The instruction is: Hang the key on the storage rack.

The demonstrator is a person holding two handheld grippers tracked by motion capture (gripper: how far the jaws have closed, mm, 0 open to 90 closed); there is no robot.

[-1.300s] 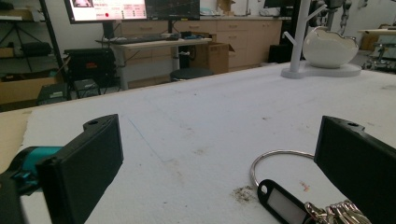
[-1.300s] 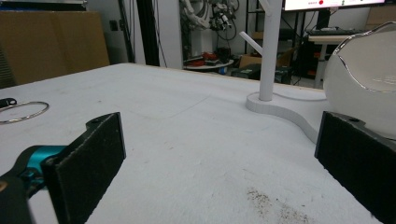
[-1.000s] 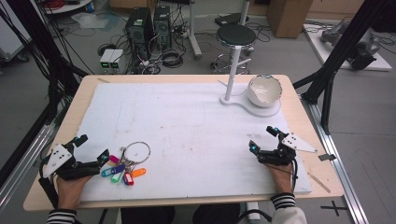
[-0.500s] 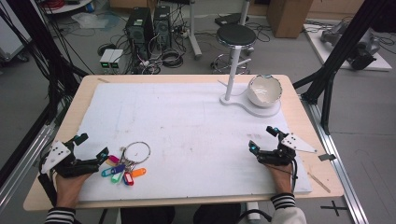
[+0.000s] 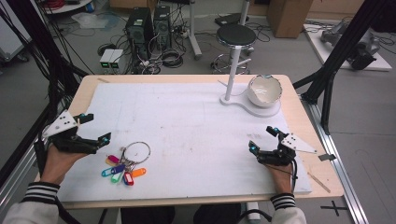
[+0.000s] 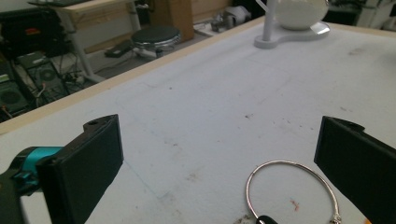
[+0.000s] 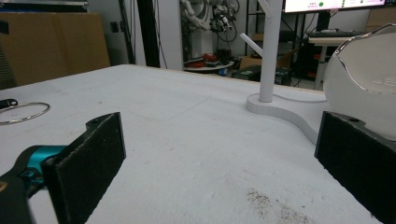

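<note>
A person sits at the near edge of a wooden table (image 5: 79,95) covered by a white mat (image 5: 187,121), holding a two-jaw gripper in each hand.

The left gripper (image 5: 92,128) sits near the mat's left edge, toward the near left corner, gripped by the left hand (image 5: 58,161). Its jaws stand wide apart and hold nothing. In the left gripper view the two black jaws frame bare mat, with the metal key ring (image 6: 293,191) lying on the surface between them, closer to the right-hand jaw and not touching either.

The key ring (image 5: 136,152) lies on the mat near the near left corner, just beside the left gripper's tips. A bunch of coloured key tags (image 5: 122,171) fans out from it toward the near edge: pink, blue, green, red and orange.

The right gripper (image 5: 263,138) rests near the mat's right edge, toward the near right corner, held by the right hand (image 5: 280,175). Its jaws are also spread wide and empty.

Near the far right corner stands a white stand (image 5: 231,74) with an upright post on a curved base, and a white bowl (image 5: 265,89) sits on that base. In the right gripper view the bowl (image 7: 359,79) is just past the right-hand jaw.
</note>
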